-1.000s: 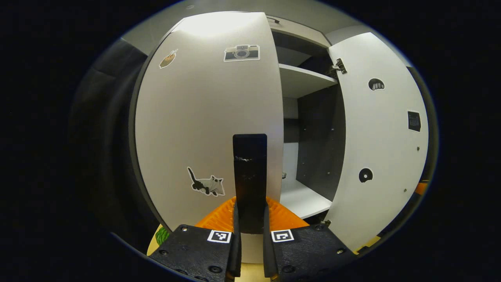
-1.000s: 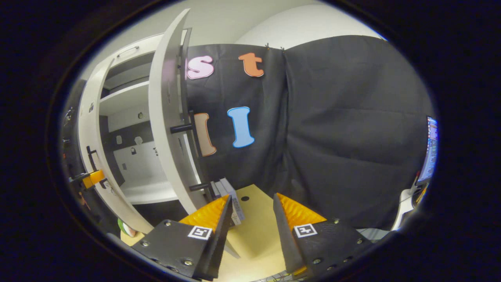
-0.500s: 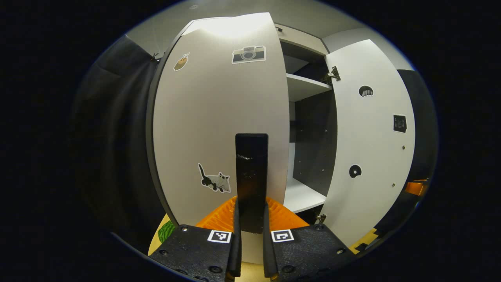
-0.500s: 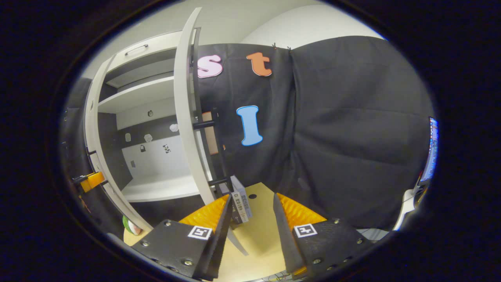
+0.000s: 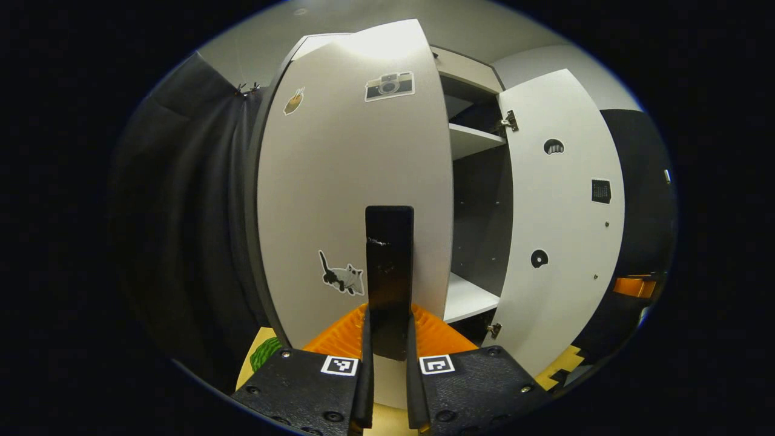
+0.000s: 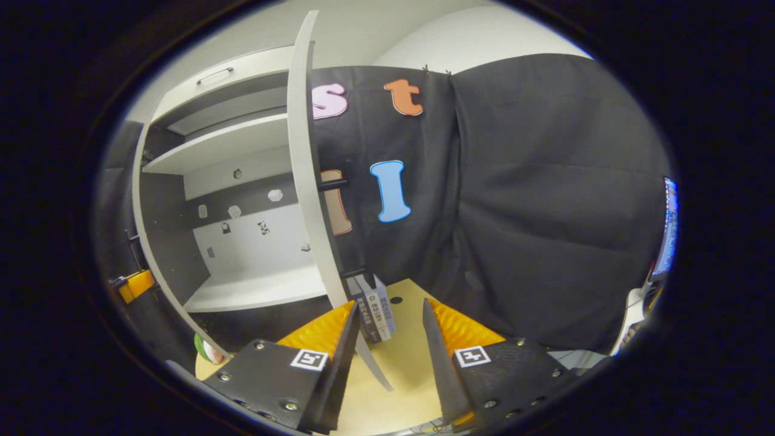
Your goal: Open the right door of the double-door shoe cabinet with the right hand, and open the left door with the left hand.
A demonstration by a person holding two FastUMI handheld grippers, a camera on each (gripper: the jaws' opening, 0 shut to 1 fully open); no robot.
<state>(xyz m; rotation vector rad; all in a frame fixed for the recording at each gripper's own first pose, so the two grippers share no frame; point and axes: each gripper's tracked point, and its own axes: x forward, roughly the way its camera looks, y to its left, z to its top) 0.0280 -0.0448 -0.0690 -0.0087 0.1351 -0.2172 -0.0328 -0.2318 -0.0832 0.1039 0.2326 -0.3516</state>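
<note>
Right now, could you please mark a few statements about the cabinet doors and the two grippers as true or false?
1. The left gripper is shut on the black handle of the left door. True.
2. The right gripper grips the right door. False: its jaws stand open, holding nothing.
3. Both cabinet doors are closed. False: both stand ajar, with a shelf showing between them.
4. A cat sticker sits on the left door beside the handle. True.
5. Shoes fill the bottom shelf. False: the part that shows is bare.
</note>
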